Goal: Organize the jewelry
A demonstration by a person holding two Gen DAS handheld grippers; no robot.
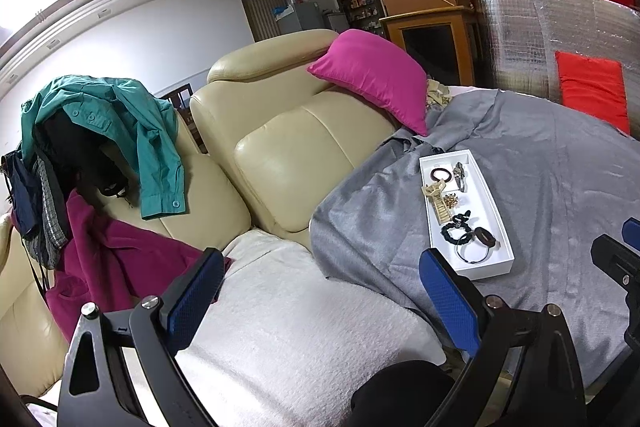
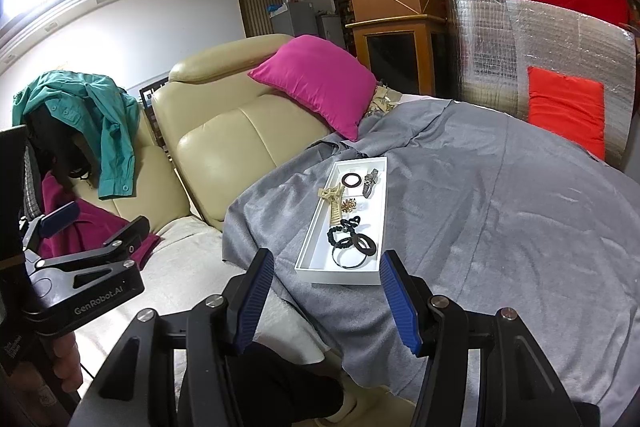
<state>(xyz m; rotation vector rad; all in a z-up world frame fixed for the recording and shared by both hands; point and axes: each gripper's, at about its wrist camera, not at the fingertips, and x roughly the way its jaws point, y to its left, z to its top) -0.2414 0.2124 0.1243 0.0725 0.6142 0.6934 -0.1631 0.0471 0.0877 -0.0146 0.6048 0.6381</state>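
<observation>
A long white tray [image 1: 494,273] [image 2: 340,278] lies on a grey blanket. It holds a brown hair tie [image 2: 352,179], a wristwatch [image 2: 371,181], a beige claw clip [image 2: 334,203], a small gold piece [image 2: 349,206], a black scrunchie [image 2: 342,233], a dark ring [image 2: 366,243] and a thin black band [image 2: 352,259]. My right gripper [image 2: 327,259] hovers just short of the tray's near end, open, with nothing between its blue pads. My left gripper [image 1: 320,255] [image 2: 96,223] stands open and empty over a white towel, left of the tray.
The grey blanket [image 2: 480,207] covers the right part of a cream leather sofa [image 1: 288,155]. A pink cushion [image 1: 372,75], a teal shirt [image 1: 120,115], a magenta cloth [image 1: 112,259] and a white towel [image 1: 300,327] lie on it. A silver foil panel [image 2: 520,39] with a red cushion [image 2: 566,107] stands behind.
</observation>
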